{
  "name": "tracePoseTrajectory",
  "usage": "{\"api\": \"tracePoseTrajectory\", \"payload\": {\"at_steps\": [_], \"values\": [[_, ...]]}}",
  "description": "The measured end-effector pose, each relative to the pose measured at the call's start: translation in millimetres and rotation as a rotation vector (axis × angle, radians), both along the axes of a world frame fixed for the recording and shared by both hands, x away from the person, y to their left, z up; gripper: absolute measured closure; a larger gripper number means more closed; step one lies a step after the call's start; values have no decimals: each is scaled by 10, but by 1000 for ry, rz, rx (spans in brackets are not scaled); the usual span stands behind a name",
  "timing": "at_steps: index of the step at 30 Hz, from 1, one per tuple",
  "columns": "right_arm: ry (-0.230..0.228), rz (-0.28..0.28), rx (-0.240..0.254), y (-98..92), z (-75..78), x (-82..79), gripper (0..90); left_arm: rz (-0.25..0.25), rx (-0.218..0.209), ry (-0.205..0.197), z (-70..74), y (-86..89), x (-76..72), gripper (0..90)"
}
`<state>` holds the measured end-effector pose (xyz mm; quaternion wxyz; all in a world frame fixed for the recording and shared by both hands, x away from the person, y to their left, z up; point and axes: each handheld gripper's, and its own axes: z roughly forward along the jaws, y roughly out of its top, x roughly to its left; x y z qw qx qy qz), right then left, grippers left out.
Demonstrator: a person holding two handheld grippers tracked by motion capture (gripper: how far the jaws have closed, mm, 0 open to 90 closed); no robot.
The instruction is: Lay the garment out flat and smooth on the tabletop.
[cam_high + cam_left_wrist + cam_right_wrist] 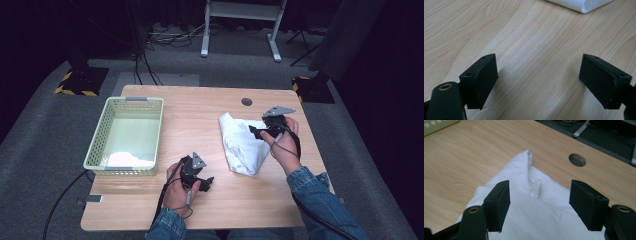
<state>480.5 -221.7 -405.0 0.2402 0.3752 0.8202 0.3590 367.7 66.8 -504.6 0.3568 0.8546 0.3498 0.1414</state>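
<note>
White cloth [243,145] lies crumpled and loosely folded on the wooden table [200,115], right of table centre, one corner peaking up toward the far edge. All positions below are relative to this cloth.

Right gripper [262,131]: at the cloth's right edge, over its upper part. In the right gripper view the jaws stand spread, cloth [536,205] under and between them, nothing pinched yet. I cannot tell whether the pads touch the fabric.

Left gripper [202,181]: well apart, toward the near-left of the cloth, low over bare wood. Jaws spread and empty in the left gripper view; only a cloth corner [581,5] at the top of that view.

Green basket [127,135]: far left of the cloth, holding something white [130,160] at its near end.

Cable hole [246,101]: just beyond the cloth's far corner.

Risks, as judged:
- Closing here may catch only the top layer; the fold beneath would slide out or unfold.
- With one gripper alone, the cloth could drag across the wood instead of lifting.
- A pull toward the right edge could take it off the table.
- Pressing the jaws down too far could scrape the wood.
</note>
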Motion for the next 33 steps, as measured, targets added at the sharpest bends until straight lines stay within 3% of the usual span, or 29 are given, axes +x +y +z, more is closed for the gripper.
{"api": "tracePoseTrajectory", "payload": {"at_steps": [12, 20, 28, 30, 32, 33], "values": [[47, 121, -37, 464, -225, -76, 304, 0, 0, 0, 0, 0, 0, 149], [68, 133, -55, 609, -353, -49, 285, 0, 0, 0, 0, 0, 0, 149], [98, 141, -89, 756, -598, 34, 253, -2, 2, 1, 1, 2, 0, 148], [111, 151, -104, 772, -635, 62, 310, -1, 2, -1, 1, 1, 0, 149], [156, 194, -99, 775, -665, 77, 561, -1, 0, 0, 0, 0, -1, 148], [158, 207, -113, 764, -666, 76, 642, -1, 2, 0, 1, 1, 0, 148]]}}
